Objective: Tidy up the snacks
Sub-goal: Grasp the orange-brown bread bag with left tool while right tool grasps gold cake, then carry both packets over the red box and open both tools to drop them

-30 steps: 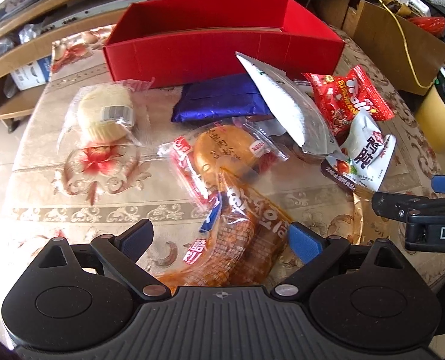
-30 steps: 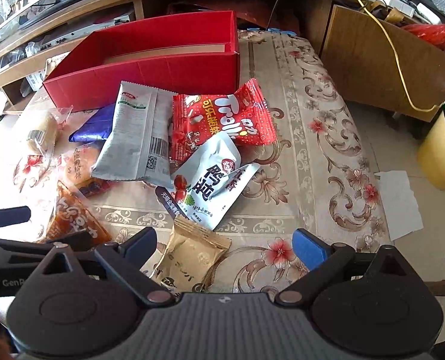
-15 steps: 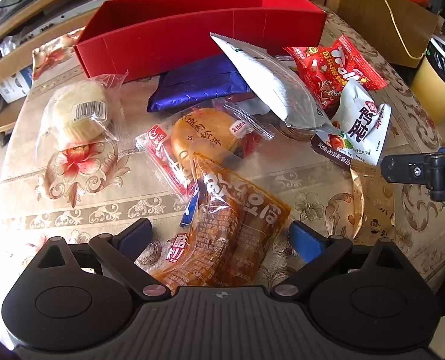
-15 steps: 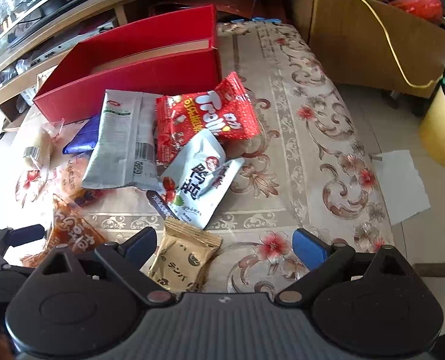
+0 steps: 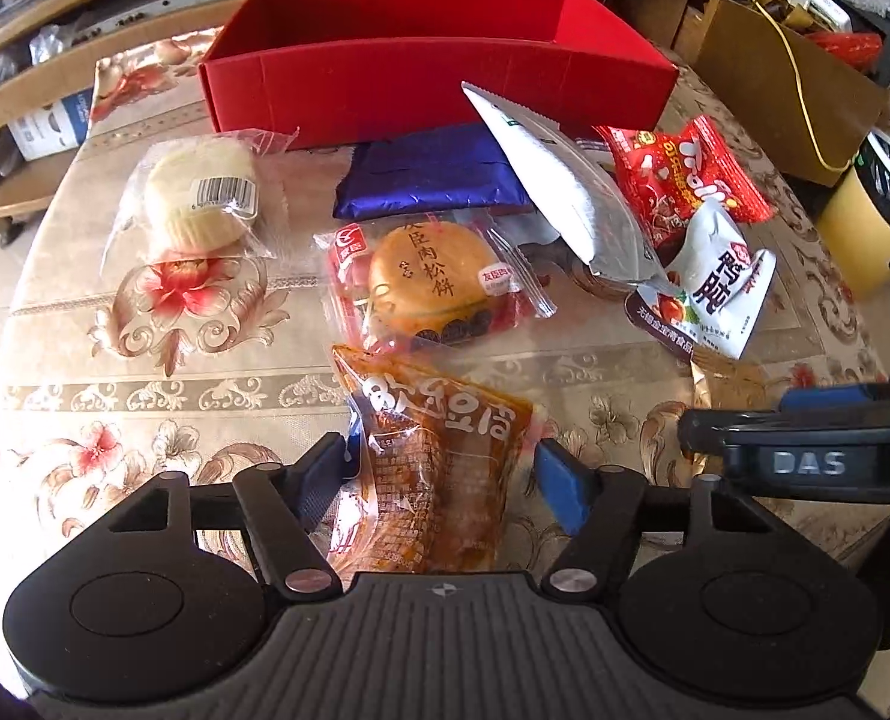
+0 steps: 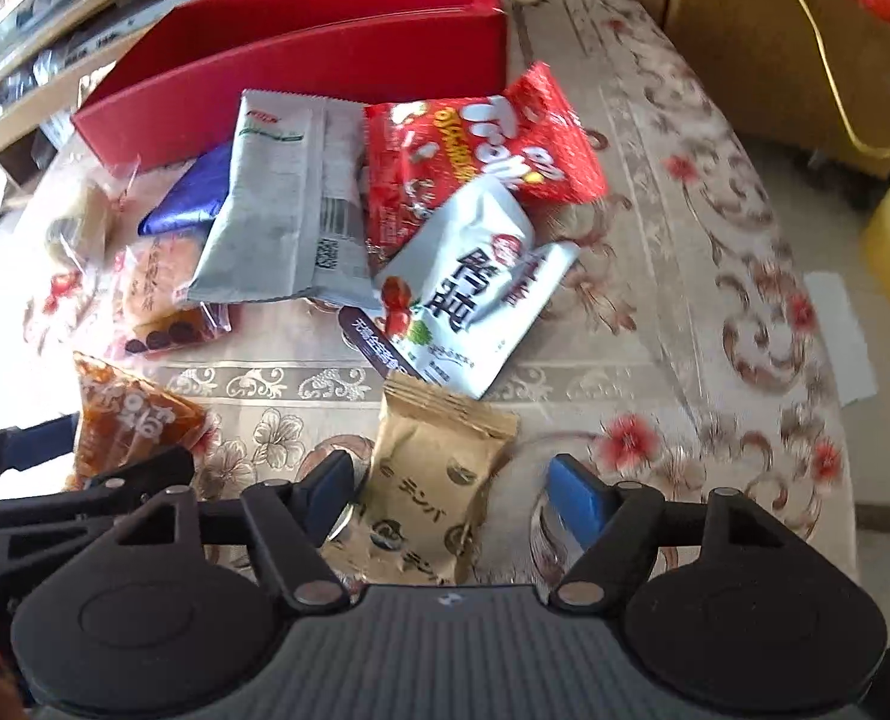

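Snack packets (image 5: pixel 432 276) on table (image 5: pixel 144 396), before box (image 5: pixel 432 54).

Home living room, floral tablecloth (image 5: pixel 162 324) (media shelving (image 5: pixel 36 30))

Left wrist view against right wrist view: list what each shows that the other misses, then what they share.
Only the left wrist view shows the left gripper straddling the orange sauce packet, with the meat floss cake and the pale round pastry sharp.

Only the right wrist view shows the right gripper straddling the tan kraft packet, and the table's bare right stretch.

Both show the red box, blue packet, grey pouch, red Trolli bag and white pouch. Both grippers' jaws have just been closing.
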A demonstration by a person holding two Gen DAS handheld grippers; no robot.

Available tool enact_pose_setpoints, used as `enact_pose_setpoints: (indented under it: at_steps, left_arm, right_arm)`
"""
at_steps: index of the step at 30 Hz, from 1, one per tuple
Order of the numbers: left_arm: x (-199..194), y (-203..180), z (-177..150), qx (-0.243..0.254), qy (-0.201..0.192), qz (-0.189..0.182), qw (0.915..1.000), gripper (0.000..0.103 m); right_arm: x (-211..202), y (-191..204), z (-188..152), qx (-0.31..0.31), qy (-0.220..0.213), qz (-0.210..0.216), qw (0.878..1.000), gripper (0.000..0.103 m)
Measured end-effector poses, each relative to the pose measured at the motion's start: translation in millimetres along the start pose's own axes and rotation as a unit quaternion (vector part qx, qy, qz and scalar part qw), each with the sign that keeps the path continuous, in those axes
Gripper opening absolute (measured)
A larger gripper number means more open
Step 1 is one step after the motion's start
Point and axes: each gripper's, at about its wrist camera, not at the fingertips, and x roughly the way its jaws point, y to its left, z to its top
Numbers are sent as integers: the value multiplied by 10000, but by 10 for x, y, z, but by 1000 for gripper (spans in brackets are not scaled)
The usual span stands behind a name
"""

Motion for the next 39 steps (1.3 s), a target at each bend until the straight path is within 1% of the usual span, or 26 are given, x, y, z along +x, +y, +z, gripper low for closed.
enact_pose_setpoints:
  at_steps: [1,2,3,4,7,10,12,15,17,19,21,22,24,25,27,28,30,32,33,34,36,37,39]
  left_arm:
    - [2,-5,-2,13,-1,4,10000,75]
    - [2,-10,-9,29,3,-4,10000,76]
    - [6,-16,-10,43,2,-8,10000,76]
    - [10,-23,-12,57,-5,3,10000,78]
    - [31,-29,-27,105,10,-37,9999,86]
    - [40,-46,-35,165,35,9,9999,87]
    - [37,-49,-41,168,52,26,9998,87]
    - [24,-39,-58,163,75,32,9998,84]
    - [4,-22,-72,138,68,37,9999,80]
    - [-4,5,-67,72,58,14,10000,79]
    - [3,9,-64,67,52,-15,10000,81]
    - [9,-4,-65,96,46,-33,9999,85]
    - [33,-22,-71,173,7,-18,9998,89]
    - [43,-7,-71,168,-16,-34,9999,93]
    - [47,10,-70,158,-21,-123,9998,94]
    - [46,0,-74,197,-16,-99,9998,94]
    - [39,-33,-94,299,-1,58,9995,90]
    - [9,-41,-125,358,3,191,9992,80]
    - [-13,-10,-127,296,0,182,9994,77]
    - [-36,37,-122,196,-4,165,9997,70]
    - [-65,116,-100,-7,39,115,9999,64]
    - [-70,125,-86,-30,63,155,9999,60]
    - [-77,121,-70,-33,113,172,9998,58]
  right_arm:
    - [-7,24,-9,-98,-31,-42,9999,64]
    - [-15,59,-22,-229,-78,-48,9997,56]
    - [-34,83,-37,-315,-119,2,9994,50]
    - [-44,103,-50,-399,-145,9,9991,49]
    - [-89,109,-100,-583,-195,70,9981,39]
    - [-146,100,-189,-672,-140,296,9972,39]
    - [-138,100,-190,-758,-145,362,9964,39]
    - [-182,124,-225,-909,-208,486,9945,39]
    - [-203,154,-235,-1020,-271,477,9933,39]
    - [-180,187,-249,-1120,-251,387,9926,39]
    - [-126,198,-241,-1146,-177,356,9926,39]
    - [-132,198,-238,-1149,-183,356,9926,39]
    - [-120,175,-228,-1120,-160,353,9930,39]
    - [-122,160,-224,-1077,-154,362,9934,39]
    - [-122,142,-229,-1050,-154,367,9937,39]
    - [-126,143,-233,-1061,-161,365,9936,39]
    - [-133,149,-244,-1120,-157,352,9930,39]
    - [-139,155,-253,-1163,-135,359,9925,39]
    - [-143,156,-257,-1191,-134,354,9922,39]
    - [-145,157,-259,-1213,-134,345,9919,39]
    - [-155,172,-266,-1276,-139,314,9912,39]
    - [-169,178,-268,-1296,-153,310,9910,39]
    - [-219,183,-264,-1301,-218,361,9906,38]
